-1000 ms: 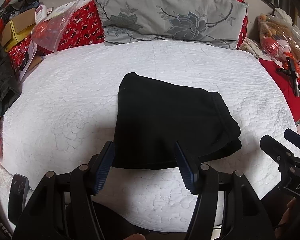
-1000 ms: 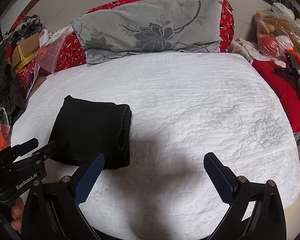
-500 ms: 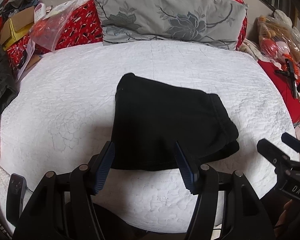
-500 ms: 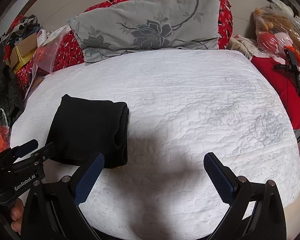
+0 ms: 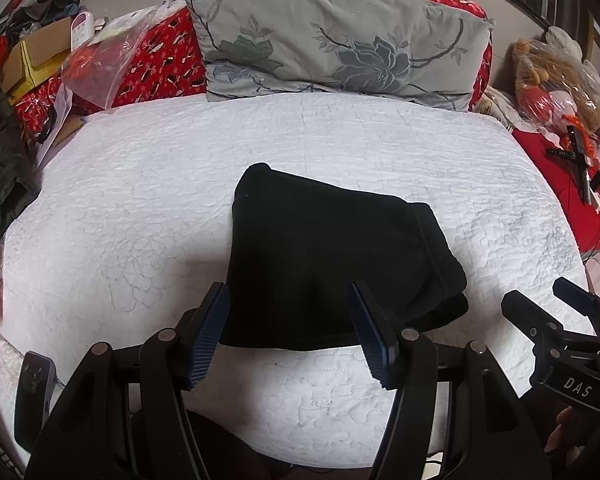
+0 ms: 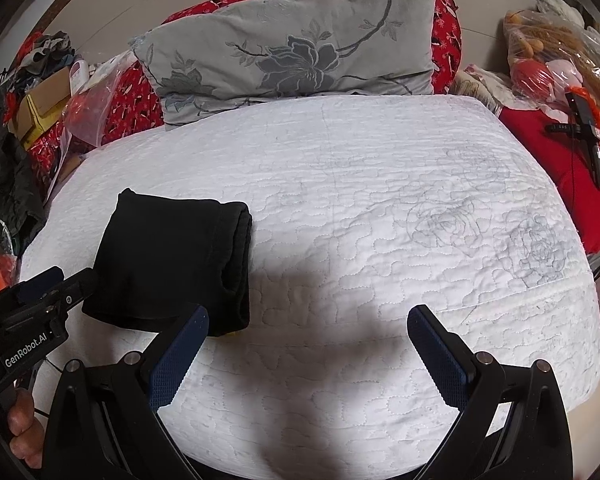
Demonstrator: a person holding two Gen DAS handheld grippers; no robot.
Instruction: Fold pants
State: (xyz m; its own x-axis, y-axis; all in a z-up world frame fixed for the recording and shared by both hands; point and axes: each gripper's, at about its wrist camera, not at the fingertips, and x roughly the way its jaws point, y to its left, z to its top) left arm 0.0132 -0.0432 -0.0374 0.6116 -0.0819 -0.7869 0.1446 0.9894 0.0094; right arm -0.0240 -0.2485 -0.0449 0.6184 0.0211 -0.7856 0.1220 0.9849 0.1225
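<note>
The black pants [image 5: 332, 260] lie folded into a compact rectangle on the white quilted bed [image 5: 140, 200], with the stacked layers showing at their right edge. My left gripper [image 5: 292, 320] hovers open just in front of their near edge, nothing pinched between its blue pads. In the right wrist view the pants [image 6: 168, 264] sit at the left, beside the left gripper [image 6: 66, 280]. My right gripper [image 6: 308, 344] stands wide open over bare quilt [image 6: 380, 240] to the right of the pants and holds nothing. It also shows at the left view's right edge as the right gripper [image 5: 540, 296].
A grey floral pillow [image 5: 332, 48] leans on a red cushion [image 5: 160, 56] at the head of the bed. Boxes, a plastic bag [image 5: 96, 68] and dark clothes crowd the left side. A red surface with bagged toys [image 5: 560, 76] and black tools lies at the right.
</note>
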